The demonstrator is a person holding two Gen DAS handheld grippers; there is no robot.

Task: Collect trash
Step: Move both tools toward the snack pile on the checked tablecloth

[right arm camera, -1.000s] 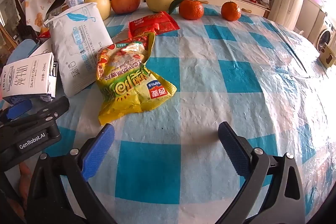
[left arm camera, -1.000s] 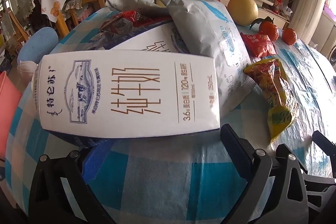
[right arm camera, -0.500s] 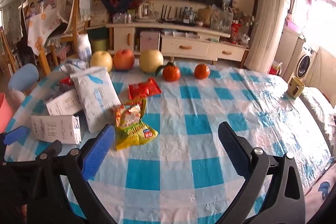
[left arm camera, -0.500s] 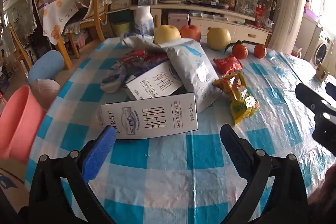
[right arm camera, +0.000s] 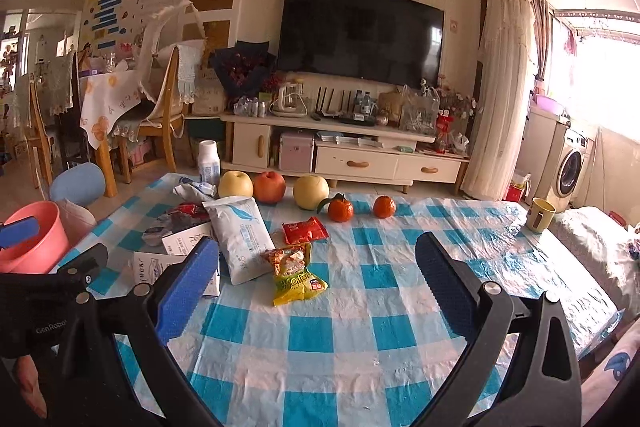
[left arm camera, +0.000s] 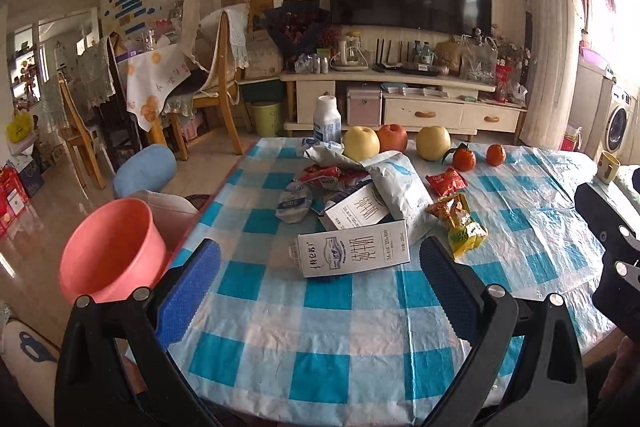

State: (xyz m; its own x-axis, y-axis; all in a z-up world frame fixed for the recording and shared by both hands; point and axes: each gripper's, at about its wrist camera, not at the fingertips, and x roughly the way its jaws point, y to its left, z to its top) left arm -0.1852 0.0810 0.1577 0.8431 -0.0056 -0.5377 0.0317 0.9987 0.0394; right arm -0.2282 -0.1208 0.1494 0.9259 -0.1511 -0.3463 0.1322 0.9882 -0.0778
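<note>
A white milk carton (left arm camera: pixel 354 254) lies flat on the blue-checked table (left arm camera: pixel 340 347), just beyond my open left gripper (left arm camera: pixel 316 291). Behind it are a second carton (left arm camera: pixel 356 207), a grey-white pouch (left arm camera: pixel 404 191), a yellow snack bag (left arm camera: pixel 460 223), a red packet (left arm camera: pixel 446 181) and crumpled wrappers (left arm camera: pixel 320 173). A pink bucket (left arm camera: pixel 112 247) stands off the table's left edge. My right gripper (right arm camera: pixel 316 287) is open above the table, with the yellow snack bag (right arm camera: pixel 296 273) between its pads and farther off; the pouch (right arm camera: pixel 242 233) and pink bucket (right arm camera: pixel 34 239) lie to its left.
Two pears, an apple (right arm camera: pixel 269 187) and two oranges (right arm camera: pixel 341 209) line the far table edge, with a white bottle (left arm camera: pixel 327 119). A yellow mug (right arm camera: pixel 540 215) sits far right. Wooden chairs (left arm camera: pixel 208 87), a blue cushion (left arm camera: pixel 144 171) and a TV cabinet (left arm camera: pixel 400 99) stand beyond.
Both grippers have pulled back and up from the trash pile; the carton that filled the left view now lies small on the table. The whole room has come into view.
</note>
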